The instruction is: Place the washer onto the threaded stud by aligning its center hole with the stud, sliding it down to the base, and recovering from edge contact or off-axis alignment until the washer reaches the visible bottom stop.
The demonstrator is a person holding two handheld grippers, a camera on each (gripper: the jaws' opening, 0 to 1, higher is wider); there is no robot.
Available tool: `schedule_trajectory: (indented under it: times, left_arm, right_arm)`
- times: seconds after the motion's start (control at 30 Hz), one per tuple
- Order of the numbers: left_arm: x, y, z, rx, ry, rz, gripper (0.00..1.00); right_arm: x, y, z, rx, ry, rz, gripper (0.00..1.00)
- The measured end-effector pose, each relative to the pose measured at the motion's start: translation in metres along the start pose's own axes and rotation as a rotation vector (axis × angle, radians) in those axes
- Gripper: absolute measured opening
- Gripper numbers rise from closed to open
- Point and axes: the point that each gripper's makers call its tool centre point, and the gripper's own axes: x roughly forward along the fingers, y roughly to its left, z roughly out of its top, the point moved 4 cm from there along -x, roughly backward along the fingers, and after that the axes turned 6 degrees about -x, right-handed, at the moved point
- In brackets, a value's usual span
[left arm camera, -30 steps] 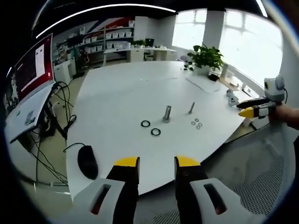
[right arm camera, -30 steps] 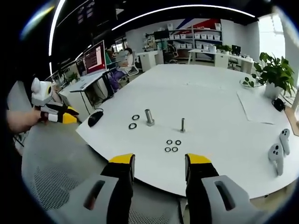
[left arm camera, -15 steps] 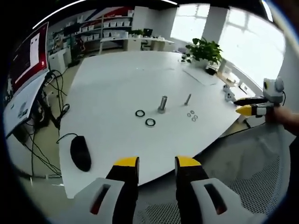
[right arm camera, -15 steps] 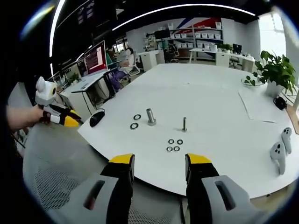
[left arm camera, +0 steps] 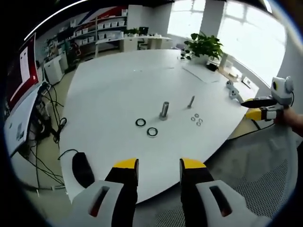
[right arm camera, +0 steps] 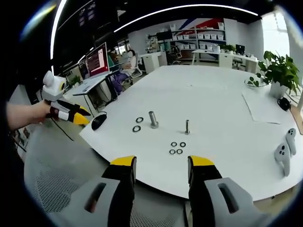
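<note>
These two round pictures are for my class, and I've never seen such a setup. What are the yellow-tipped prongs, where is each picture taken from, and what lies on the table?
Each picture comes from a camera riding on a hand-held gripper; no robot is involved. The prongs at the bottom are that gripper's jaws: the left gripper and the right gripper, both open and holding nothing. Each also appears in the other's picture, held by a person's hand. On the white table stand a thick stud and a thin stud, with two larger washers, four small washers and a computer mouse.
</note>
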Motion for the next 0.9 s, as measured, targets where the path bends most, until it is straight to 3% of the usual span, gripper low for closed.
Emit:
schedule_trajectory:
  times: [0.13, 0.23, 0.3, 0.47, 0.9]
  left_arm:
    - [0.009, -0.003, 0.006, -0.013, 0.001, -0.013, 0.33]
    - [0.018, -0.013, 0.011, -0.109, -0.002, -0.077, 0.33]
    - [0.022, -0.012, 0.015, -0.148, -0.026, -0.077, 0.33]
    - [0.037, -0.01, 0.017, -0.131, 0.006, -0.069, 0.33]
    - [0.08, -0.013, 0.028, 0.007, 0.105, -0.044, 0.33]
  right_arm:
    - [0.0, -0.001, 0.0, 0.003, -0.005, -0.004, 0.46]
    - [-0.001, -0.001, 0.001, 0.0, -0.008, -0.004, 0.46]
    - [-0.001, -0.001, 0.001, 0.002, -0.009, -0.004, 0.46]
    - [-0.001, -0.001, 0.0, 0.001, -0.011, -0.003, 0.46]
    - [-0.001, 0.001, 0.0, -0.011, -0.007, 0.007, 0.46]
